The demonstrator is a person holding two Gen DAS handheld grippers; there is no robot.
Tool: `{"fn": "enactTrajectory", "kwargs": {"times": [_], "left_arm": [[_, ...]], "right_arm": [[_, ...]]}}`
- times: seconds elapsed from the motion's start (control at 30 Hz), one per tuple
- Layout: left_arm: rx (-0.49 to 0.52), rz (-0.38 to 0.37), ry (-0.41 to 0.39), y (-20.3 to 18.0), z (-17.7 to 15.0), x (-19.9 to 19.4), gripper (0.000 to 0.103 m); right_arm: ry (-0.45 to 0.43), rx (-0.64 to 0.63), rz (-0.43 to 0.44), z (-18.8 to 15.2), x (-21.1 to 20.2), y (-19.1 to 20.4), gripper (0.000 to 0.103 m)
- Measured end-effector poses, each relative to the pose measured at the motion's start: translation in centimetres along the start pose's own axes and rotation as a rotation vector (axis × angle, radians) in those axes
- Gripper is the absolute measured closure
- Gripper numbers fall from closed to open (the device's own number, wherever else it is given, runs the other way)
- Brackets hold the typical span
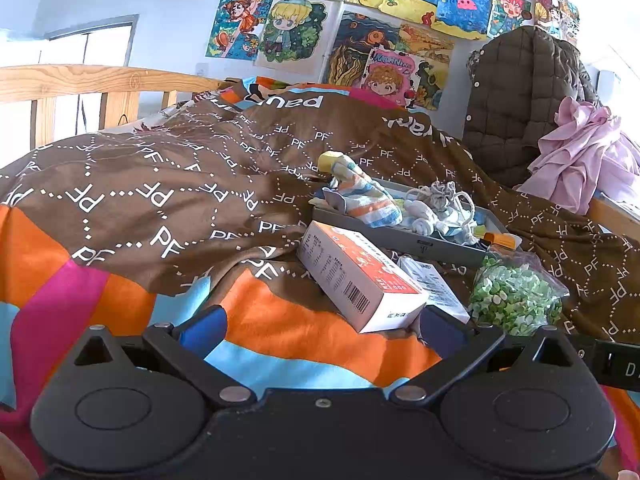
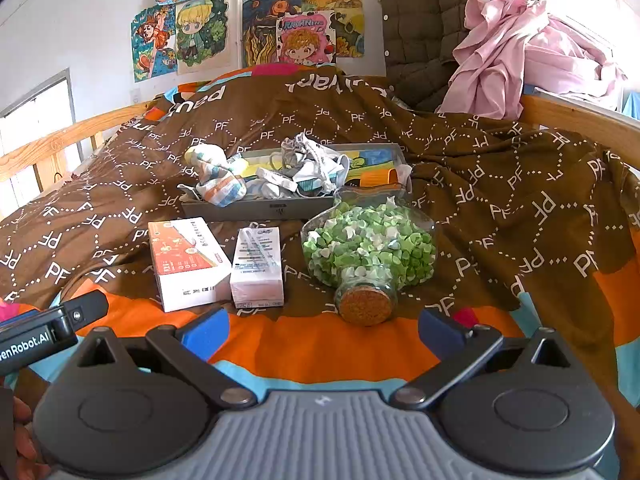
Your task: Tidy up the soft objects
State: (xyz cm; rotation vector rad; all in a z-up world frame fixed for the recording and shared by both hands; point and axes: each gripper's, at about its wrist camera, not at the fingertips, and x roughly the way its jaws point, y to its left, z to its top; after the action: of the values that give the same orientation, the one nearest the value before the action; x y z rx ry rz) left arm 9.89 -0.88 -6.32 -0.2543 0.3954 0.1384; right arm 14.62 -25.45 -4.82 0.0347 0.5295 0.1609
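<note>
The left gripper (image 1: 320, 332) and right gripper (image 2: 322, 332) are held with jaws apart, nothing between them. Crumpled striped socks (image 2: 218, 184) are seen in a shallow grey tray (image 2: 256, 210) on the brown patterned bedspread (image 2: 500, 184), ahead of both

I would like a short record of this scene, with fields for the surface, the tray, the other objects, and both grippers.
surface: bed with brown and orange quilt
tray: grey tray on the quilt, holding striped sock and crumpled grey-white socks
boxes: orange-white box, small white carton, side by side
jar: corked glass jar of green pieces, lying on its side
left gripper: open, empty
right gripper: open, empty
</note>
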Motion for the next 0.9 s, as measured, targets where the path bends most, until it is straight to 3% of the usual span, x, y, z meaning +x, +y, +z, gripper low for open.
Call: {"fn": "enactTrajectory", "kwargs": {"times": [0.5,0.9], "left_arm": [[0.009,-0.002,-0.008,-0.1,-0.04,-0.03,0.001],[0.034,0.042,-0.032,-0.29,0.38,-0.38,0.001]], "right_arm": [[0.001,0.001,-0.001,-0.06,0.05,0.02,0.0],[0.003,0.002,-0.001,-0.12,0.09,-0.03,0.0]]}}
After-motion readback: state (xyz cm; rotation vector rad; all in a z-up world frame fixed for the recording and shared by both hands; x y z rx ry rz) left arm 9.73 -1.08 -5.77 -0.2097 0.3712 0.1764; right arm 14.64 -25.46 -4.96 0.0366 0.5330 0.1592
